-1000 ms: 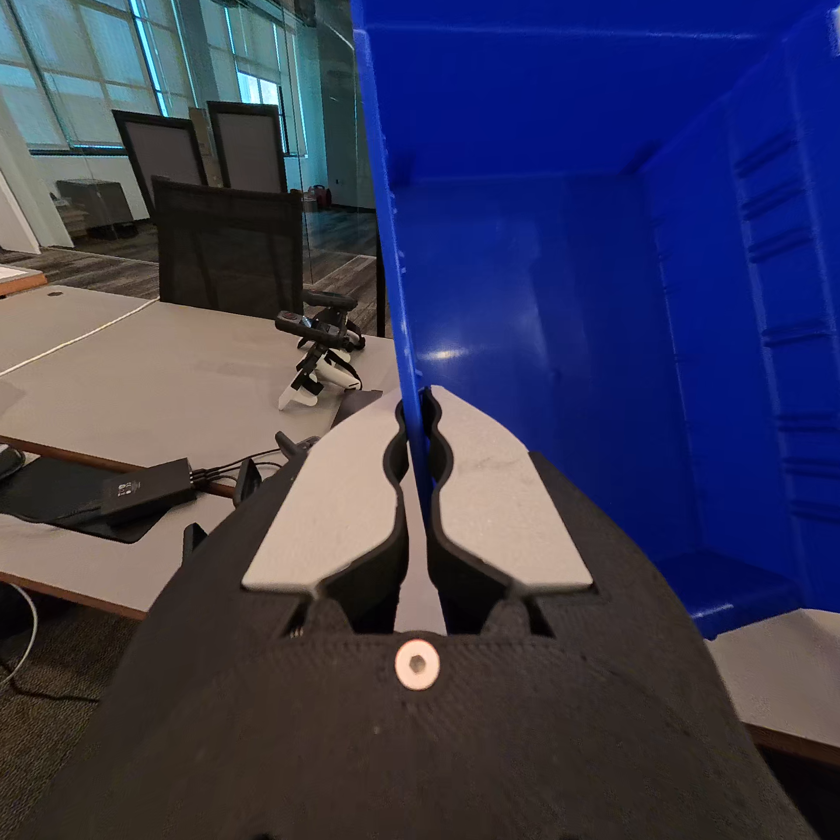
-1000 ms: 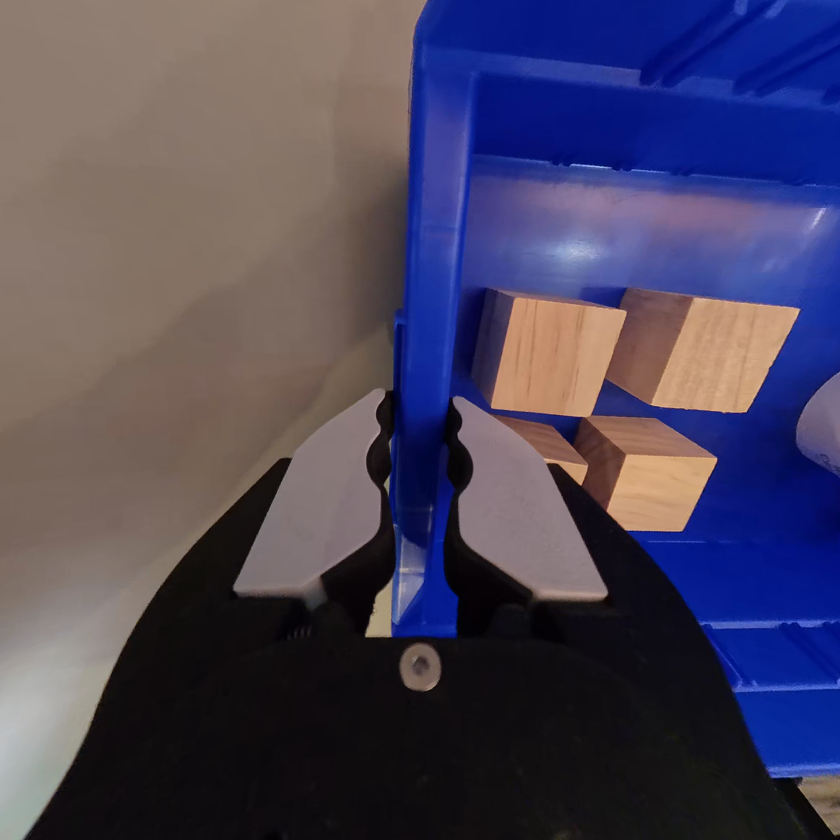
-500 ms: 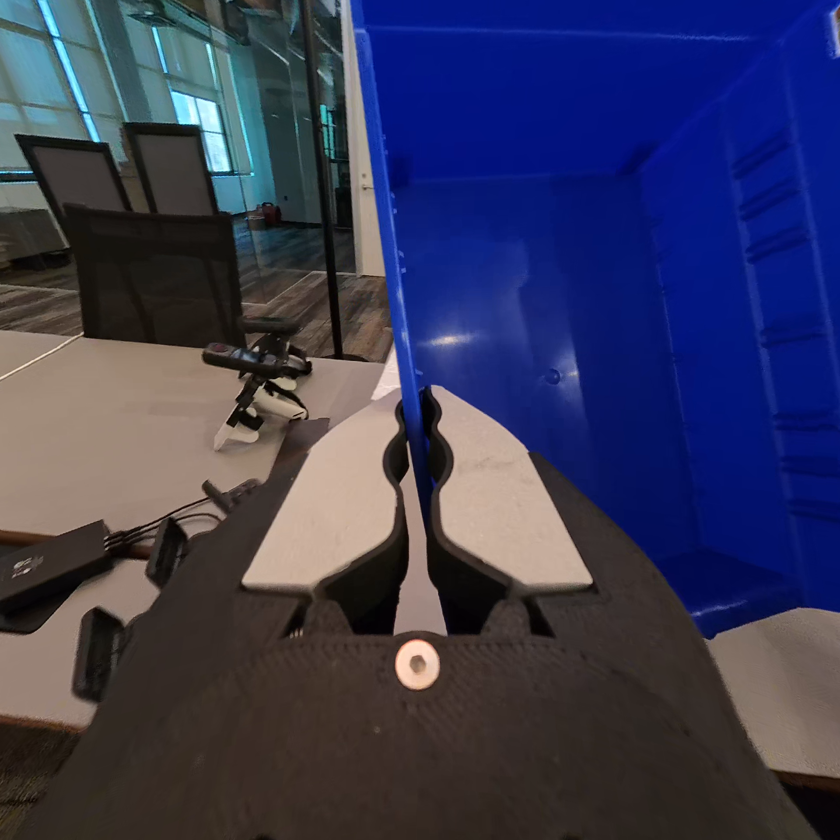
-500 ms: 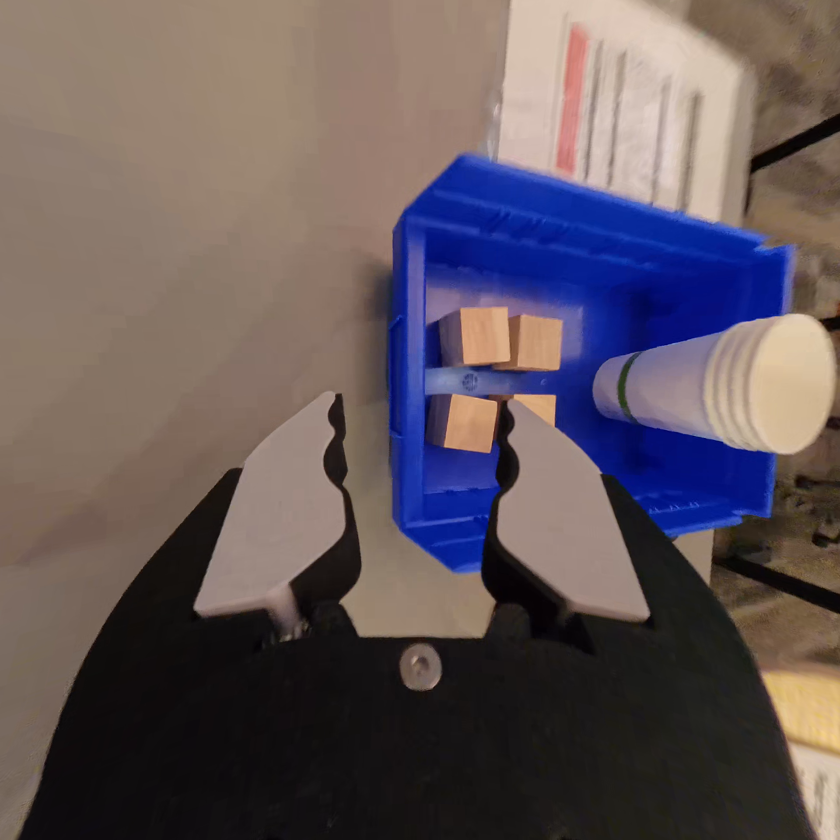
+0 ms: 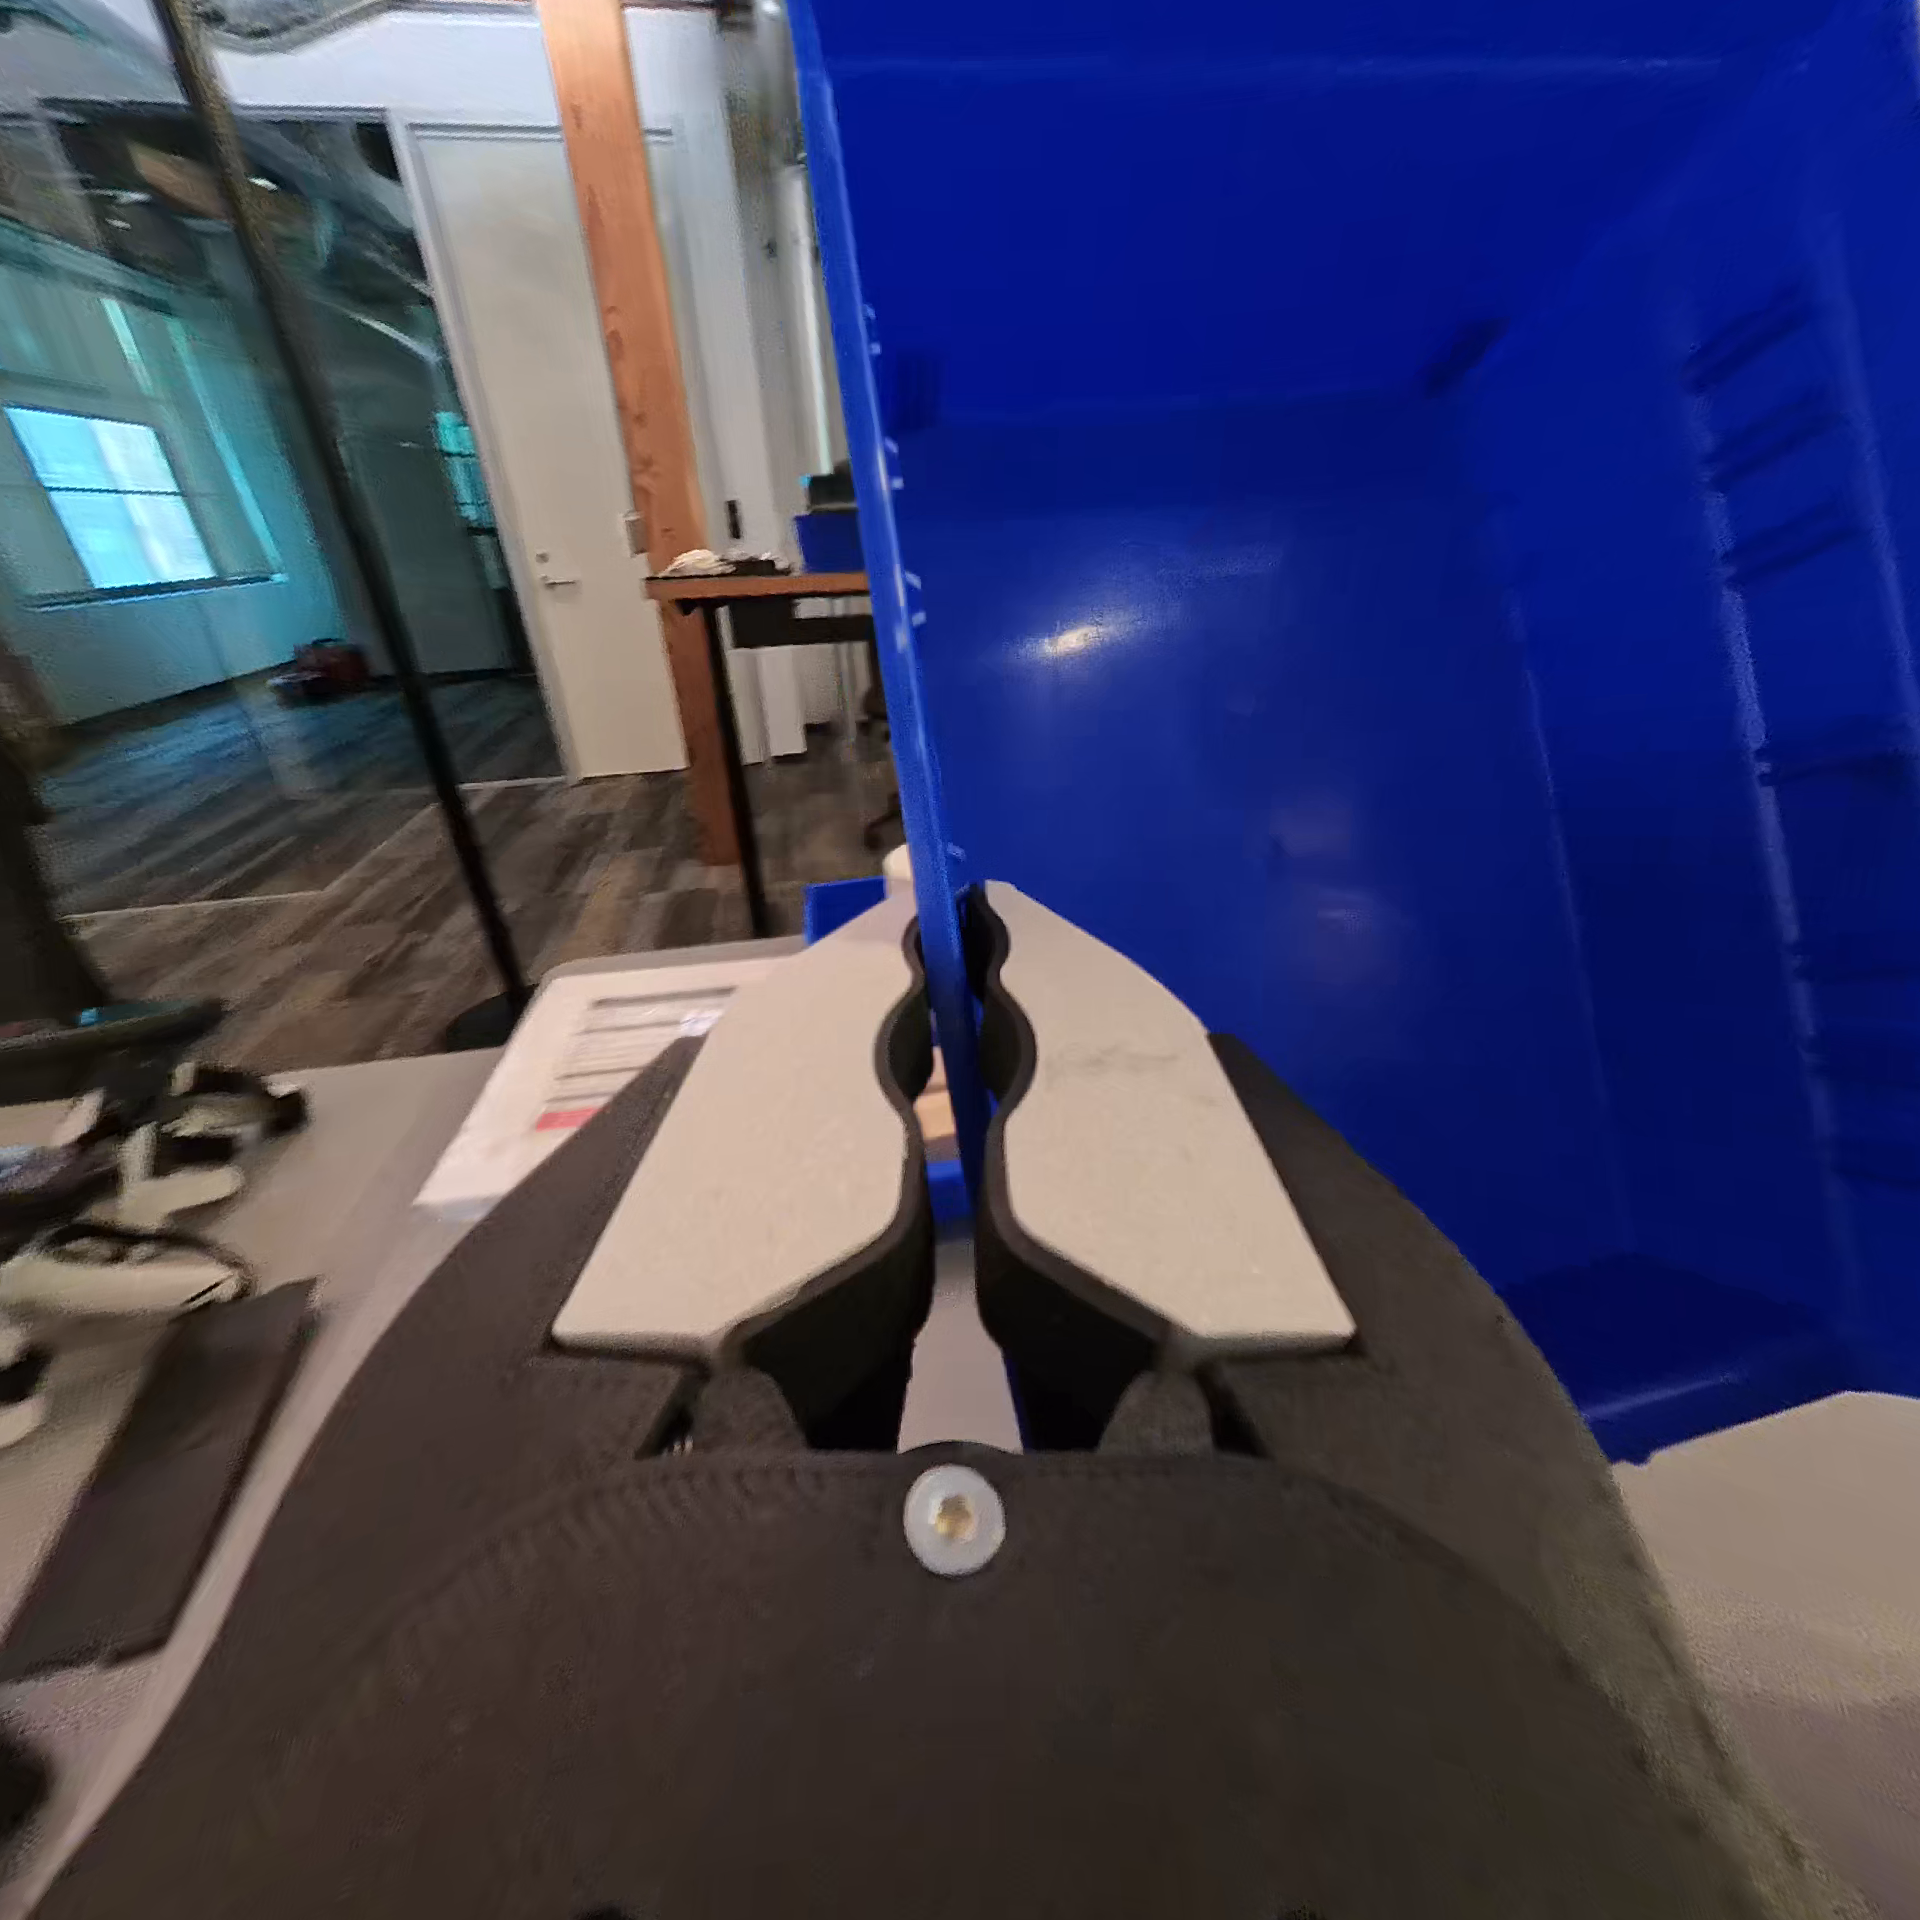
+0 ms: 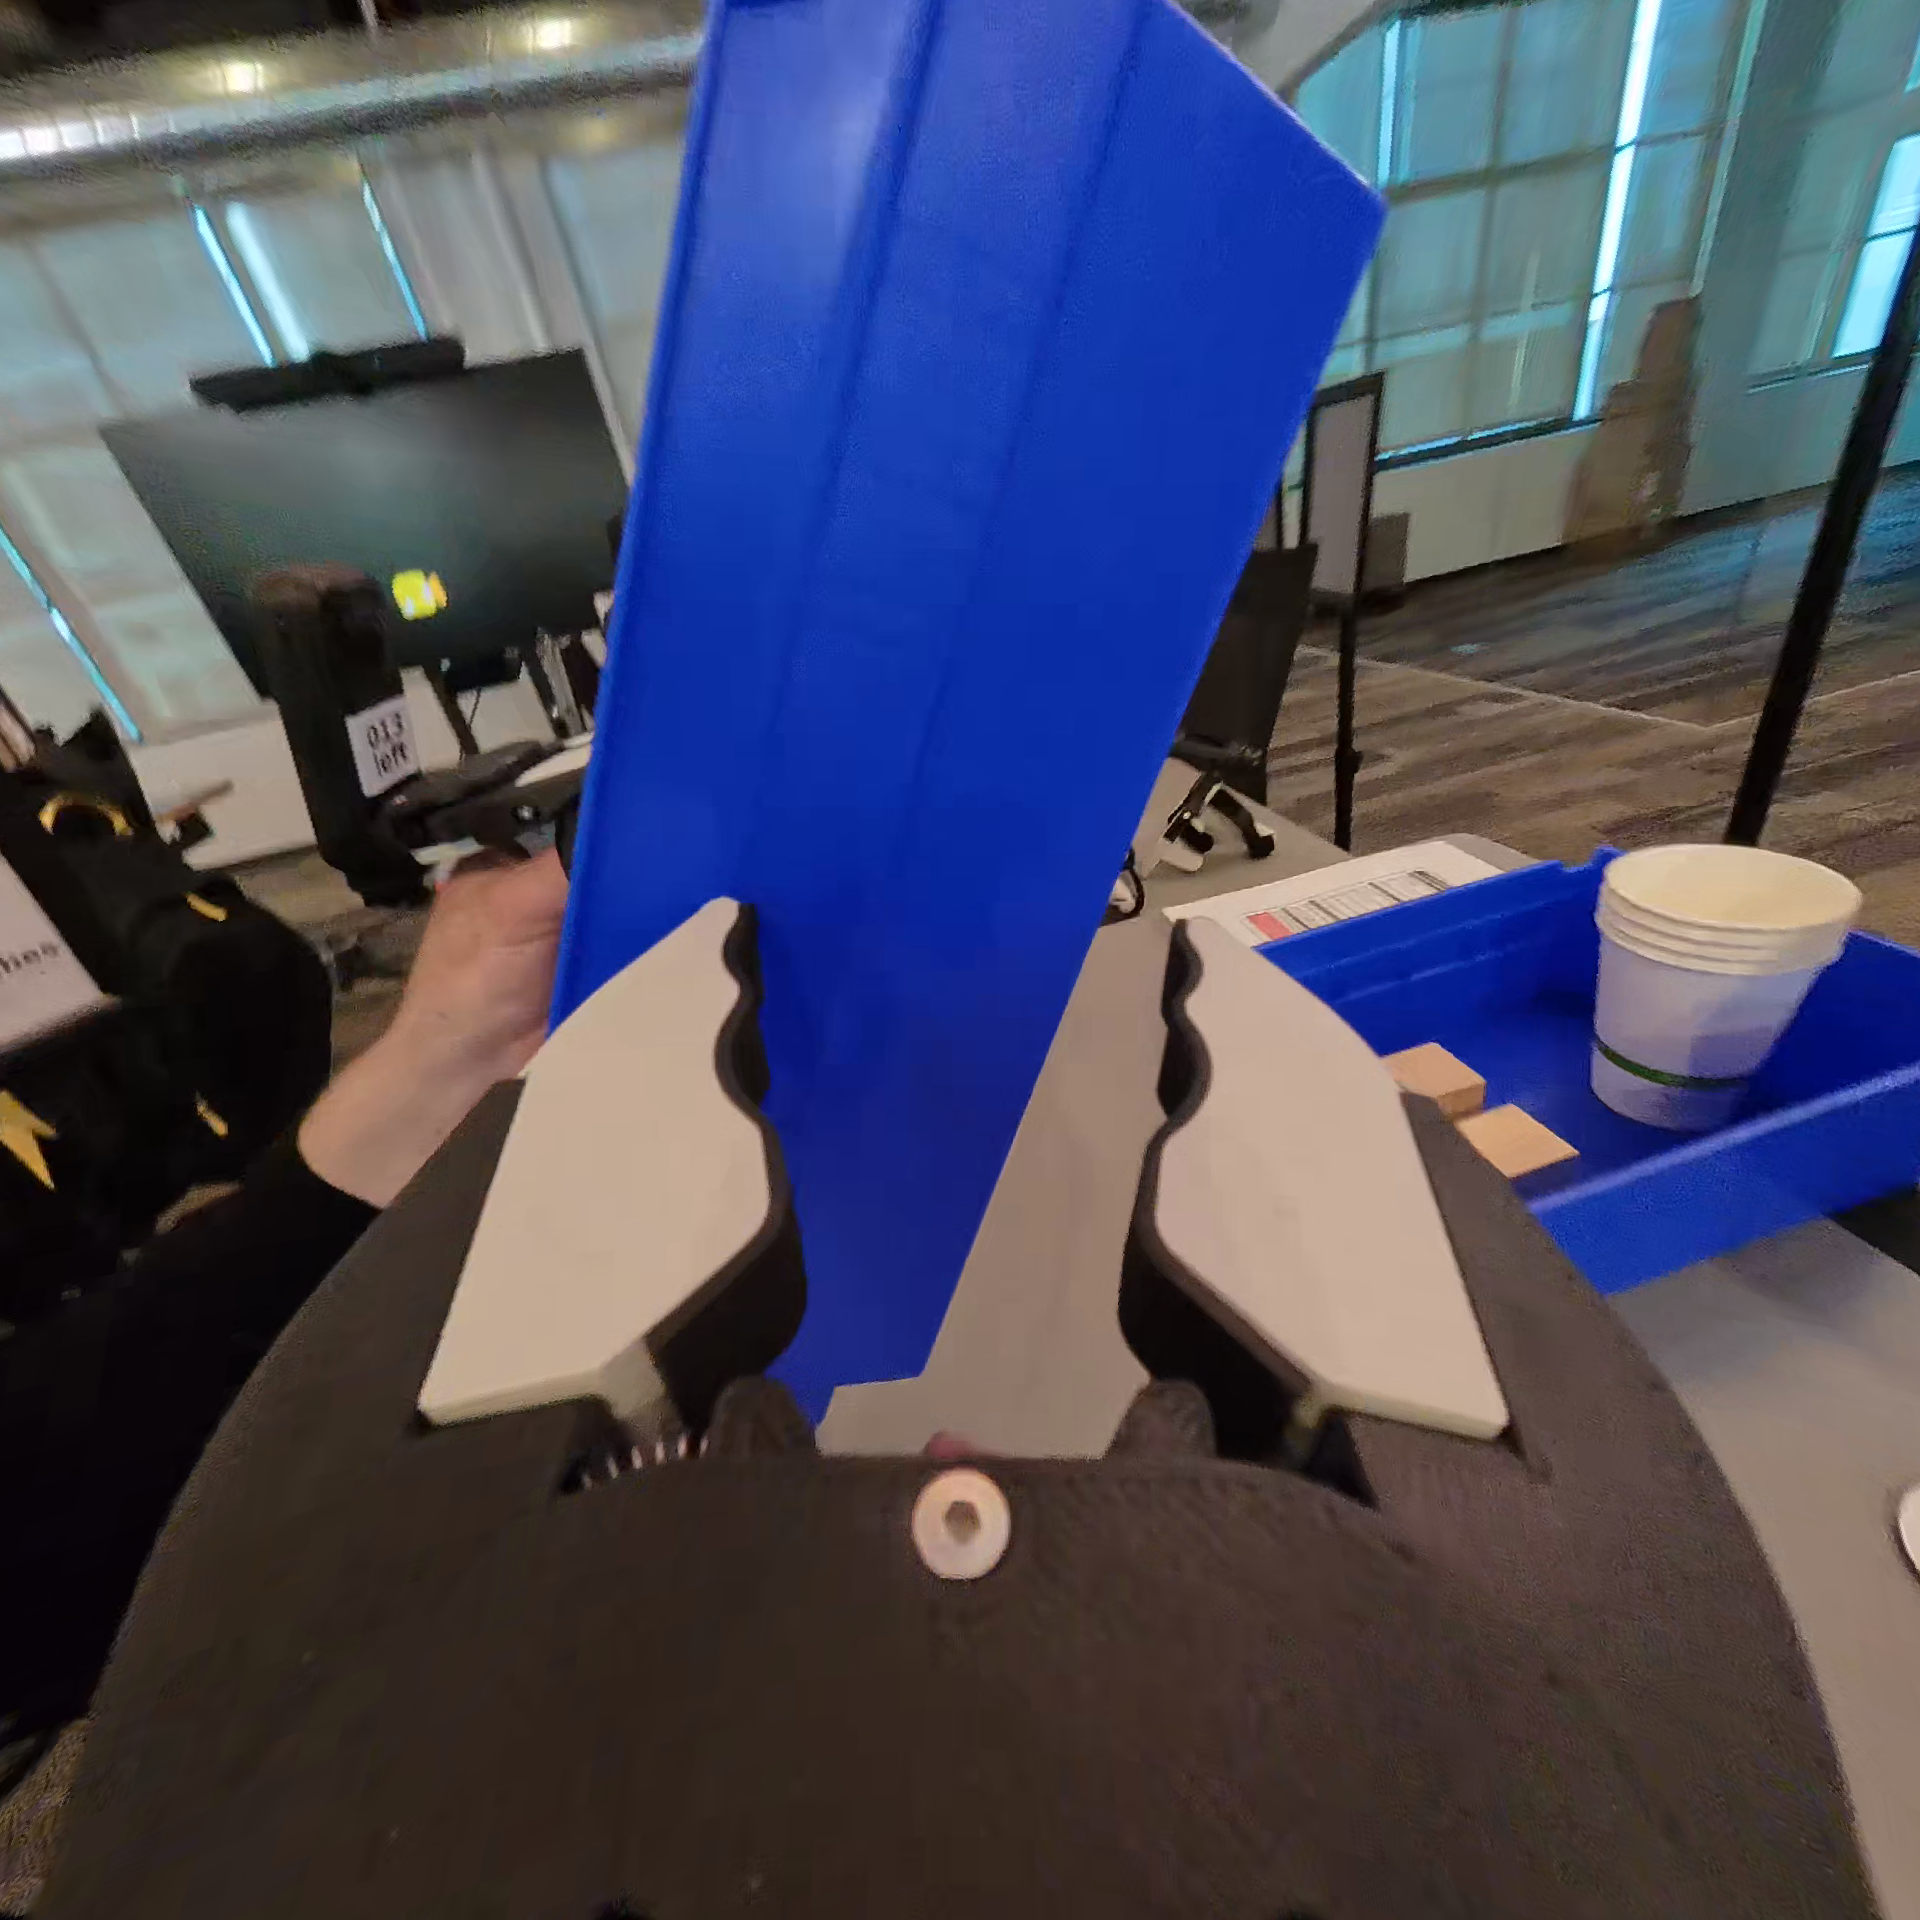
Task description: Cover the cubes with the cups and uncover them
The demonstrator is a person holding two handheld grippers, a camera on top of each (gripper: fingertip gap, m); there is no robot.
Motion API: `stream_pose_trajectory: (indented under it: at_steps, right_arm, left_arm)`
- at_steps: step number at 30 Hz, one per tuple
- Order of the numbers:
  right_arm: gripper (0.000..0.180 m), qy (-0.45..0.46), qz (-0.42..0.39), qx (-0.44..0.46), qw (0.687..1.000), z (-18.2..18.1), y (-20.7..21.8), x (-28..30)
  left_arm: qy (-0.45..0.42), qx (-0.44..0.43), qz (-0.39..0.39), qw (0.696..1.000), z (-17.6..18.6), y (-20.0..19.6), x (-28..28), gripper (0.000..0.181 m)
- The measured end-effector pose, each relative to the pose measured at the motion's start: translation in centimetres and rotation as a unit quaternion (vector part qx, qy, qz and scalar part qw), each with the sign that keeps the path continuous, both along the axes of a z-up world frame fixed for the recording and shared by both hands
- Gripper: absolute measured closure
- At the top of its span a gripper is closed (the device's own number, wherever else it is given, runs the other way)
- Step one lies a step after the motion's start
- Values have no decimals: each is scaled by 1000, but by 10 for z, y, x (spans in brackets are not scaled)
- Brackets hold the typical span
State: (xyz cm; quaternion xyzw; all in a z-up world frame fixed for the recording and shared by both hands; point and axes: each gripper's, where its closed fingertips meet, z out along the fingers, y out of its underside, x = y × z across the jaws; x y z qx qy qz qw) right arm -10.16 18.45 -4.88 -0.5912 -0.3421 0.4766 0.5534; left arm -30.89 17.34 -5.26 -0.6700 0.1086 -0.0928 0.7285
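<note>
- The left claw is pinched narrow on the side wall of an empty blue bin, which it holds tilted up off the grey worktop.
- From the right wrist view, that bin stands nearly on end in the near centre, its ribbed underside facing the camera.
- The right claw is spread wide and grips nothing; the raised bin's lower edge shows between its fingers, though whether it touches them cannot be told.
- A person's hand, in a dark sleeve, shows at the left edge of the raised bin.
- A second blue bin lies flat on the worktop to the far right.
- A stack of white paper cups stands upright, mouth up, inside this second bin at its right end.
- Two wooden cubes lie uncovered on the same bin's floor, left of the cups and apart from them; the right claw's body hides the rest of that corner.
- A printed sheet lies on the worktop just behind the second bin.
- In the left wrist view, the sheet lies to the left of the claw, and blurred black and white gear sits at the far left of the worktop.
</note>
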Motion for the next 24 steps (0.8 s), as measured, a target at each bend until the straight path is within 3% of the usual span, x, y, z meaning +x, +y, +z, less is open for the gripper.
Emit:
stream_pose_trajectory:
  at_steps: [9,13,19,24]
  right_arm:
    - [93,67,-117,18,991,0,-24,120]
    - [87,55,-148,10,987,-22,-28,151]
    - [96,93,-206,10,974,-38,-40,228]
    - [98,69,-259,-60,962,-71,-35,291]
  left_arm:
    - [66,15,-74,995,1,27,121,178]
    - [67,-12,-148,987,-22,36,190,177]
    - [39,-59,-226,972,-63,47,273,177]
    - [47,-117,-274,954,-99,56,343,177]
